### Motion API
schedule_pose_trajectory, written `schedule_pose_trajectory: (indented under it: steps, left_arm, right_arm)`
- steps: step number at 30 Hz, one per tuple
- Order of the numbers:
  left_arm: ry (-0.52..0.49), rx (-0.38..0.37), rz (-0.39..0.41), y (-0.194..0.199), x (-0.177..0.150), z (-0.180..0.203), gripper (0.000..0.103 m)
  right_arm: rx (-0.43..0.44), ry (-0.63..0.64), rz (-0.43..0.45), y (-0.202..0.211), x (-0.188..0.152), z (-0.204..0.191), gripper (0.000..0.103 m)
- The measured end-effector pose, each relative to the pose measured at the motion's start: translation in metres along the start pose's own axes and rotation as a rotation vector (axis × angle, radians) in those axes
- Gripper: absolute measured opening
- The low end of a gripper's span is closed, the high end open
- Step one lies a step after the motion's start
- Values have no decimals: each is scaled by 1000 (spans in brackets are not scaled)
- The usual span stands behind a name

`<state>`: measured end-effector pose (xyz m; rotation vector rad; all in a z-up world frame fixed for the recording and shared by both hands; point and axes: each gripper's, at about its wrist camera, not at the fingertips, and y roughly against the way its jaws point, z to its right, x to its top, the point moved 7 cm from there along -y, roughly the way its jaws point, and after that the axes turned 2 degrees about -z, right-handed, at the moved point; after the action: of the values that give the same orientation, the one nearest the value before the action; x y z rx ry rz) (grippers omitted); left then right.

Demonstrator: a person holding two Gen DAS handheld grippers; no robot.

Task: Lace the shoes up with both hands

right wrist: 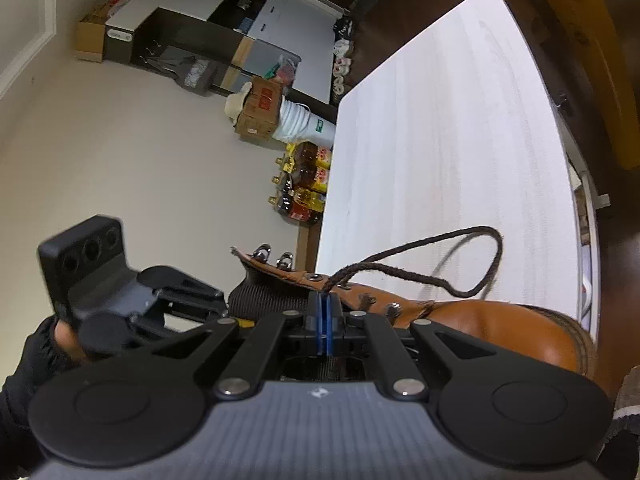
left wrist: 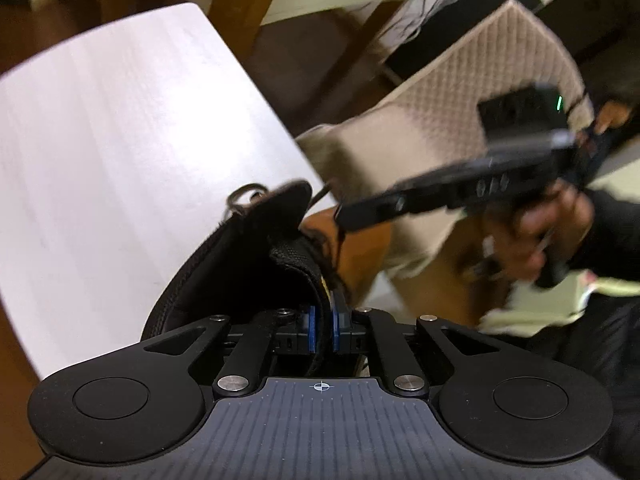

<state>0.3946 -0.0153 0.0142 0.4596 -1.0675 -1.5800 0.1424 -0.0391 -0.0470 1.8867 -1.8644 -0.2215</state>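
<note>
- A white table [right wrist: 448, 128] fills the upper right of the right wrist view, with a beige floor at left and a cluttered far wall across the top: shelves, a cardboard box [right wrist: 260, 110], a white bucket [right wrist: 304, 124] and a cluster of bottles [right wrist: 304, 184] down the middle.
- In the left wrist view that same white top spreads across the left half, and a quilted beige cushion [left wrist: 472, 92] sits upper right. This picture is smeared with motion.
- Here's the shoe, a tan leather boot [right wrist: 500, 328], lying at the near edge of the table, lower right of the right wrist view, toe pointing right, metal lace hooks [right wrist: 274, 256] up at its open collar.
- Right gripper [right wrist: 324, 316], bottom centre: blue pads pressed together, pinching the dark lace [right wrist: 416, 276]. The cord runs up from the pads and swings out in a wide loop over the table.
- Left gripper [left wrist: 322, 320], bottom centre of its own view: pads drawn narrow around the boot's black tongue [left wrist: 296, 260], which runs between them. They look to be clamping it.
- Each tool shows up in the other's camera, held in a hand [left wrist: 548, 236] at the right edge of the left wrist view, in a dark sleeve.
</note>
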Motion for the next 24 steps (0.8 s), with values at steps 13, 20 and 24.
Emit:
schedule_pose_trajectory:
  steps: [13, 20, 24]
  left_arm:
    - [35, -52, -4, -3, 0, -10, 7]
    - [49, -44, 11, -8, 5, -12, 7]
    - [64, -47, 21, -10, 4, -15, 8]
  right_arm:
    - [7, -9, 45, -11, -8, 3, 3]
    - [6, 18, -29, -19, -18, -5, 3]
    - [-1, 9, -61, -24, -20, -4, 5]
